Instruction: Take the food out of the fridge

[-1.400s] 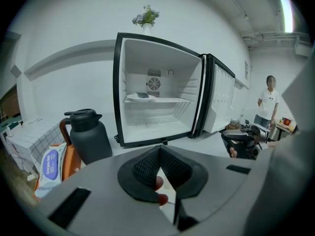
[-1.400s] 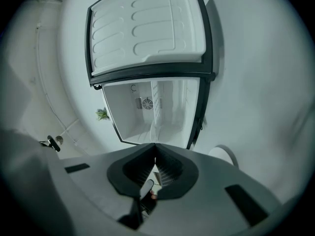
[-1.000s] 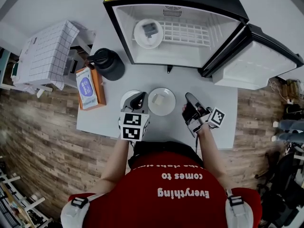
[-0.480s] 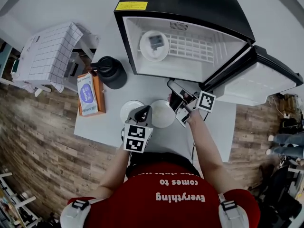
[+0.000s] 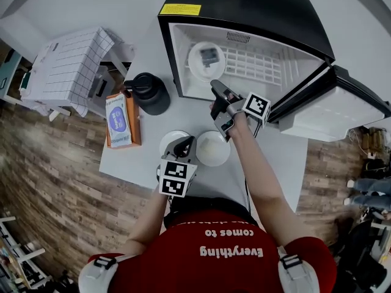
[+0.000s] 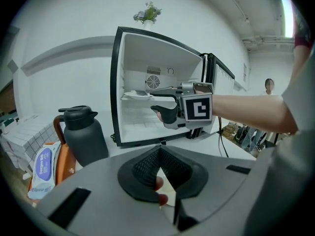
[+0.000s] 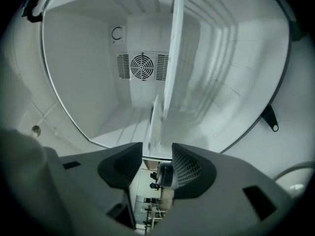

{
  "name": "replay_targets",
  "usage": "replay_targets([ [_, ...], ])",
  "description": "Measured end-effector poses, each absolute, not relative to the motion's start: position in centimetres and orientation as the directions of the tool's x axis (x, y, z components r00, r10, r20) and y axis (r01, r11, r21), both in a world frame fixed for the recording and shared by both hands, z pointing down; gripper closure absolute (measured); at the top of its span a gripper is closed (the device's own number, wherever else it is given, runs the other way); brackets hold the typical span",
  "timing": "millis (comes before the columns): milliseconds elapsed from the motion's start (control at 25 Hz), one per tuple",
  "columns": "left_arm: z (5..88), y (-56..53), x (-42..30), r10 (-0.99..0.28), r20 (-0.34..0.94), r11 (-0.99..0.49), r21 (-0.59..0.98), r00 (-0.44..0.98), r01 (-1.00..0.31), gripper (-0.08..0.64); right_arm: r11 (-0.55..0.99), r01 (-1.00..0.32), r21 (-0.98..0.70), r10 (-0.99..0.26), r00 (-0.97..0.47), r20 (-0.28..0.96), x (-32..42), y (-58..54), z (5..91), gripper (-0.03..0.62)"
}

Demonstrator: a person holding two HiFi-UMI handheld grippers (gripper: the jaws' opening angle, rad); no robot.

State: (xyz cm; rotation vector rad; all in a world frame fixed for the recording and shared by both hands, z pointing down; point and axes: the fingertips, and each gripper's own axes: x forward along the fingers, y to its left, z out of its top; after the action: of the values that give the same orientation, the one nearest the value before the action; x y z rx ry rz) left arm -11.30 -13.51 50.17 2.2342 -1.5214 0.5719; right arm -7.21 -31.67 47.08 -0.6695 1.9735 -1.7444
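Inside the open fridge (image 5: 183, 47) a white plate of food (image 5: 206, 58) sits on the wire shelf. My right gripper (image 5: 215, 96) is level at the fridge mouth, just short of that plate. Its jaws are opening and nothing is between them. In the right gripper view (image 7: 157, 154) the plate (image 7: 154, 124) shows edge-on ahead. On the table my left gripper (image 5: 186, 143) rests shut over a white plate (image 5: 169, 140). In the left gripper view (image 6: 160, 151) that plate's pale rim and red food show between the pads. A second white plate (image 5: 212, 148) lies beside it.
The fridge door (image 5: 330, 112) hangs open to the right. A black jug (image 5: 149, 93) stands left of the fridge, with an orange tray holding a wipes packet (image 5: 119, 118) beside it. A checked box (image 5: 70, 66) is at the far left.
My right gripper has left the table beside the second plate and travelled up to the fridge mouth. The left gripper has stayed on its plate.
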Motion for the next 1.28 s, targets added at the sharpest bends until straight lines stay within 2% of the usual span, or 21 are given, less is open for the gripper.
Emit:
replay_targets([
  [600, 49.9, -13.0, -12.2, -0.78, 0.529, -0.34, 0.091, 0.335, -0.936, 0.554, -0.043, -0.035, -0.998, -0.695, -0.716, 0.055, -8.7, -35.8, 47.9, 0.422],
  [680, 49.9, -13.0, -12.4, -0.779, 0.53, -0.34, 0.092, 0.335, -0.936, 0.554, -0.047, -0.02, -0.999, -0.696, -0.717, 0.047, -8.8, -35.8, 47.6, 0.442],
  [800, 49.9, -13.0, -12.5, -0.778, 0.529, -0.341, 0.094, 0.337, -0.935, 0.554, -0.055, -0.034, -0.998, -0.679, -0.732, 0.063, -8.9, -35.9, 47.1, 0.531],
  [920, 50.0, -13.0, -12.4, -0.777, 0.53, -0.342, 0.097, 0.339, -0.935, 0.554, -0.083, -0.073, -0.994, -0.653, -0.749, 0.109, -9.2, -35.9, 47.1, 0.538],
  [1280, 49.6, -12.9, -12.6, -0.78, 0.526, -0.344, 0.092, 0.339, -0.934, 0.554, -0.114, -0.064, -0.991, -0.637, -0.761, 0.123, -9.1, -35.4, 47.0, 0.543],
])
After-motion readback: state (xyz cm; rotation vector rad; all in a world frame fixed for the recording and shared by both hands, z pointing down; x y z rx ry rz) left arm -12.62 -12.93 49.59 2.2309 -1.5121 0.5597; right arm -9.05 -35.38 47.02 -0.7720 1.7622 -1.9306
